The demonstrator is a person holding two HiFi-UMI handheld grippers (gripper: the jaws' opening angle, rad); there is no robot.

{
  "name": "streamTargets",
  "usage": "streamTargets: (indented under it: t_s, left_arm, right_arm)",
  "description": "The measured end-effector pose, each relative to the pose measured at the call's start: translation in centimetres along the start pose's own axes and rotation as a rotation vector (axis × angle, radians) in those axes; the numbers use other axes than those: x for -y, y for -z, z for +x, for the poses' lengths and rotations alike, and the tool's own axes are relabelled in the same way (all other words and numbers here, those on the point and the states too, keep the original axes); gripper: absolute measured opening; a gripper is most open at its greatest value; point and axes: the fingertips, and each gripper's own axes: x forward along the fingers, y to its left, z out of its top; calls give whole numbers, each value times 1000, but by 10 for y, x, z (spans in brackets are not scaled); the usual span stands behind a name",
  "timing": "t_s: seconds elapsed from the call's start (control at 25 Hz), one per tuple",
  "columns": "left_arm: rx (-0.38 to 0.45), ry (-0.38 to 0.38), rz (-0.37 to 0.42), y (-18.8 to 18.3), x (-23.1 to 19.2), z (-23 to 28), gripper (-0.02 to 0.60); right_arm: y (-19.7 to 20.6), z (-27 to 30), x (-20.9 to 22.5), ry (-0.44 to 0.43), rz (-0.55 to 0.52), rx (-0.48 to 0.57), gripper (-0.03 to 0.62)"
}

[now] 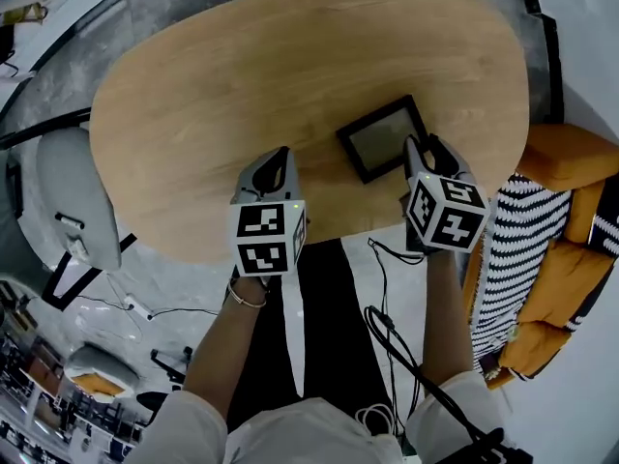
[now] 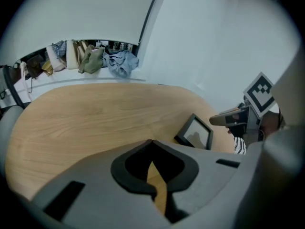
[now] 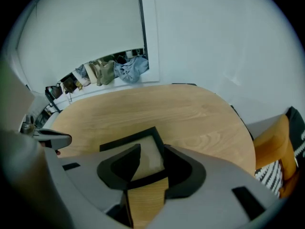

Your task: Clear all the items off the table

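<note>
Though poised directly over the black picture frame, lying flat right of centre on the wooden table, grips nothing with the right gripper: jaws parted, frame showing between them. Holds the left gripper clenched, empty, lower centre above bare wood.

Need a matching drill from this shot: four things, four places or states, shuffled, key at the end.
1. left tool
2. right tool
3. picture frame
4. striped cushion

A. jaws apart
B. lies on the table
C. jaws together
D. off the table, beside it

Pairs: 1-C, 2-A, 3-B, 4-D
</note>
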Motion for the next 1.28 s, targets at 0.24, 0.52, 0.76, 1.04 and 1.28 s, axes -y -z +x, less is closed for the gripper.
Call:
streamTargets:
  t_s: [0.24, 0.52, 0.76, 1.04, 1.28]
  left_arm:
    - [-50, 30, 64, 9, 23, 13, 6]
    - [-75, 41, 121, 7, 38, 29, 6]
    - [-76, 33, 119, 4, 37, 35, 6]
    - [-78, 22, 106, 6, 29, 38, 8]
    - [-70, 4, 76, 4, 25, 38, 6]
  right_arm:
    - [-5, 19, 14, -48, -156, -33, 164]
    - [6, 41, 17, -155, -279, -110, 159]
    - [10, 48, 17, -231, -278, -164, 112]
    - [10, 51, 14, -328, -363, -249, 103]
    - [12, 52, 13, -304, -392, -285, 80]
